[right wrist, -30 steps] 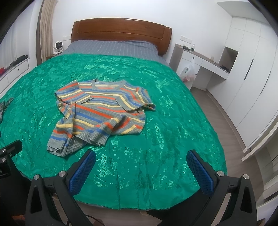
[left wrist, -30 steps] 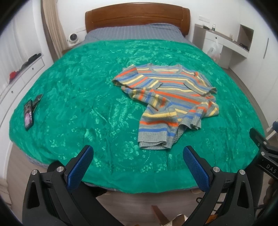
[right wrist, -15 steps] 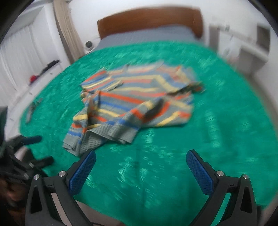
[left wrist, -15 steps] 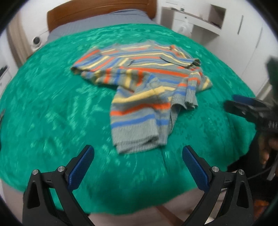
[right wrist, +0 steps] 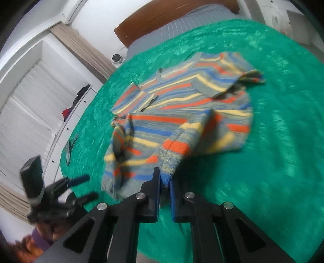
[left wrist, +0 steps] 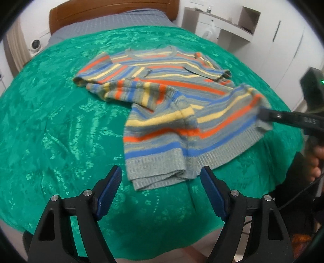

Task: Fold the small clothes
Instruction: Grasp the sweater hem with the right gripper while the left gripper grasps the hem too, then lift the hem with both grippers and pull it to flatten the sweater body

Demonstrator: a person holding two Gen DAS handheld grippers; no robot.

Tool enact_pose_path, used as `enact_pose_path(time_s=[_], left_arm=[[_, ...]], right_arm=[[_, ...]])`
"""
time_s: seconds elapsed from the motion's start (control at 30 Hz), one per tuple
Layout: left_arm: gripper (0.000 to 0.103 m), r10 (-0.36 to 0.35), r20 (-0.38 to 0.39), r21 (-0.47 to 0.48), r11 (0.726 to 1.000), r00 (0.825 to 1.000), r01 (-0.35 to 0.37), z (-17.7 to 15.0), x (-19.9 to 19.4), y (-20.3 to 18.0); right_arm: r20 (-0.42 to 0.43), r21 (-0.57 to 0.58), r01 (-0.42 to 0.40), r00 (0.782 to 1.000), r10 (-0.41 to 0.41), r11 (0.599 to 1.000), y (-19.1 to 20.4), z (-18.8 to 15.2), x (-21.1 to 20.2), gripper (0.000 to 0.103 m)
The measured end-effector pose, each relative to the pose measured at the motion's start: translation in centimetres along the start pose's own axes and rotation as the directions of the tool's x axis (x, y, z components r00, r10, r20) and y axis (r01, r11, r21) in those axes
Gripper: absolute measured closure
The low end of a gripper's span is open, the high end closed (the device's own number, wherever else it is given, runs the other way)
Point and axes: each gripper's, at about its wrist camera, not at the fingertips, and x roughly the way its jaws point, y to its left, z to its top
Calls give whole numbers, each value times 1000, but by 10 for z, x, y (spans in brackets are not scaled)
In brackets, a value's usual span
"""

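Note:
A small striped sweater, grey with orange, yellow and blue bands, lies crumpled on the green bedspread. My left gripper is open, just in front of the sweater's near hem, touching nothing. My right gripper is shut on the sweater's hem corner and lifts it off the bed. It shows in the left wrist view at the right, pinching the raised hem. The left gripper shows in the right wrist view at lower left, open.
A wooden headboard and grey pillow area are at the far end. A phone lies near the bed's left edge. White cabinets and a desk stand on the right, drawers on the left.
Both grippers moved in towards the sweater. My right gripper closed on the hem corner and pulled it up and to the right, spreading the bottom edge. My left gripper stayed open.

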Motion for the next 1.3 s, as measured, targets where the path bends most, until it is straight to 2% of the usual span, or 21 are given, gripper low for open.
enact_pose_path(time_s=[0.1,0.2,0.23,0.3,0.33,0.37,0.4,0.53,0.63,0.7,0.77,0.87,0.97,1.03,1.07,1.1,1.17,1.2,1.23,1.27,1.3], left_arm=[[21,-7,-24,12,1000,1000,7,11,16,-14],[21,33,-56,10,999,998,-32,27,40,-30],[29,74,-72,8,997,995,-73,32,50,-34],[57,139,-100,7,990,985,-139,34,65,-34],[83,156,-114,-1,988,981,-157,34,70,-32],[95,151,-115,-16,988,982,-154,34,69,-29],[95,137,-106,-34,989,985,-142,33,64,-24],[96,-14,-36,-159,987,999,8,23,8,13],[96,-57,-13,-225,973,998,52,3,-24,45],[96,-52,-43,-257,966,998,39,-14,-25,63],[96,-3,-82,-276,961,997,-20,-30,-14,73],[95,-36,-97,-330,944,995,2,-43,0,82],[92,-55,-82,-303,953,995,27,-45,5,75],[89,-57,-83,-280,960,995,31,-45,6,70],[86,-57,-86,-270,962,995,32,-42,11,70],[85,-55,-86,-264,964,995,30,-43,12,70],[86,-55,-83,-270,962,995,31,-43,14,71],[87,-60,-86,-280,960,995,34,-45,15,74],[97,-66,-86,-291,956,994,38,-47,14,77],[97,-69,-82,-303,952,994,41,-47,13,80],[98,-71,-73,-312,949,995,45,-49,8,82]], right_arm=[[-6,-6,34,999,-34,999,-7,-10,-12,95],[16,-11,52,999,-52,999,-11,-17,-14,95],[27,-4,44,999,-44,999,-10,-19,-15,95],[53,6,28,998,-28,1000,-11,-22,-19,95],[58,7,23,998,-23,1000,-11,-23,-22,95],[59,6,19,998,-19,1000,-11,-23,-23,95],[58,2,18,998,-18,1000,-11,-24,-26,95],[45,5,18,999,-18,1000,-14,-26,-45,96],[20,22,26,999,-27,999,-24,-31,-60,97],[-9,44,42,999,-42,998,-33,-38,-60,97],[-34,39,68,997,-67,997,-38,-44,-51,97],[-62,37,86,995,-84,996,-43,-53,-33,97],[-56,53,82,995,-79,995,-49,-56,-27,93],[-60,81,68,996,-63,994,-54,-57,-23,75],[-66,89,68,996,-63,994,-56,-58,-22,57],[-73,99,61,996,-54,993,-57,-58,-19,47],[-83,102,40,996,-31,994,-59,-60,-14,46],[-97,95,35,995,-26,995,-60,-60,-9,47],[-106,92,43,994,-34,995,-60,-61,-7,51],[-113,95,50,993,-39,994,-61,-60,-5,79],[-113,101,51,993,-39,994,-61,-60,-8,98]])
